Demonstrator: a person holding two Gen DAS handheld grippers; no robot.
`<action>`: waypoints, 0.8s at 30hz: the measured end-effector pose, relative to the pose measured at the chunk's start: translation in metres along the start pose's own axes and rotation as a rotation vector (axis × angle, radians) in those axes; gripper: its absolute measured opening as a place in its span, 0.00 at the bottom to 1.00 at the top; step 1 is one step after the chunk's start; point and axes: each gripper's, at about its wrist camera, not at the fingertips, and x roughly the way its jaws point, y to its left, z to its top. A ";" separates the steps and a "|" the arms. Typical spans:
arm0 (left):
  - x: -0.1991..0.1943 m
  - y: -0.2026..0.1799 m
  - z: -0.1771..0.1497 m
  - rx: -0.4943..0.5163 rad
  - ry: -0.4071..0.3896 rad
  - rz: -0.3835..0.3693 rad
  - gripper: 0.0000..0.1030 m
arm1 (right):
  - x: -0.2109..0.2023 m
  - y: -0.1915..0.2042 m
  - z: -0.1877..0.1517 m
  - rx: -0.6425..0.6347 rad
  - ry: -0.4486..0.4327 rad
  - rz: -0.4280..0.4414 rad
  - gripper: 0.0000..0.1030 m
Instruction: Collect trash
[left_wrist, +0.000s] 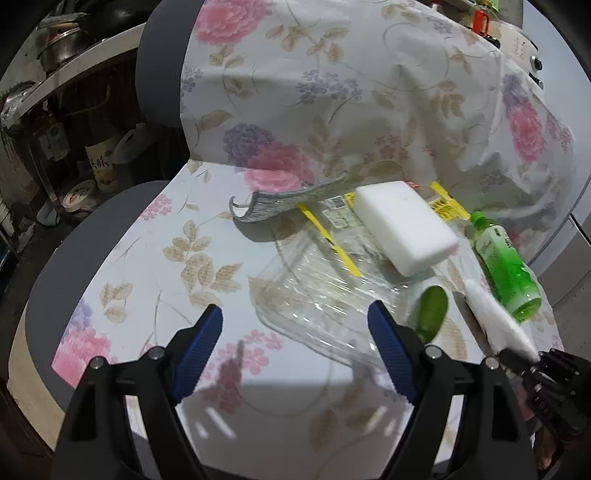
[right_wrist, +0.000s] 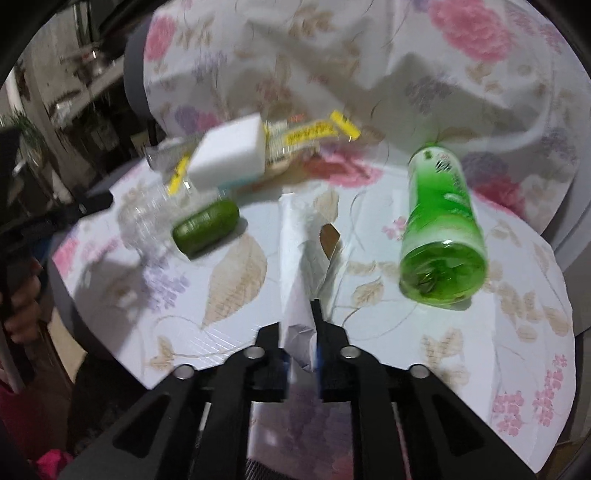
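Right wrist view, my right gripper pinching crumpled white paper, glossy green bottle lying beside, my left gripper gaping over ribbed clear plastic tray.

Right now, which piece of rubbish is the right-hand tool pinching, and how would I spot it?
Look at the chair seat under the flowered cloth. Near its front edge, between the green bottle lying on its side and the small green cylinder, lies a white paper sheet. It is the only crumpled, folded white thing, its near end pinched in the right gripper.
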 end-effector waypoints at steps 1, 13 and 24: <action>0.003 0.004 0.003 -0.001 -0.003 0.007 0.76 | 0.003 0.001 0.000 0.003 0.006 -0.005 0.29; 0.066 0.039 0.060 0.044 0.005 -0.011 0.76 | -0.023 -0.004 0.032 0.009 -0.087 -0.027 0.55; 0.103 0.015 0.085 0.187 0.073 -0.080 0.03 | -0.014 -0.002 0.037 0.029 -0.069 -0.039 0.55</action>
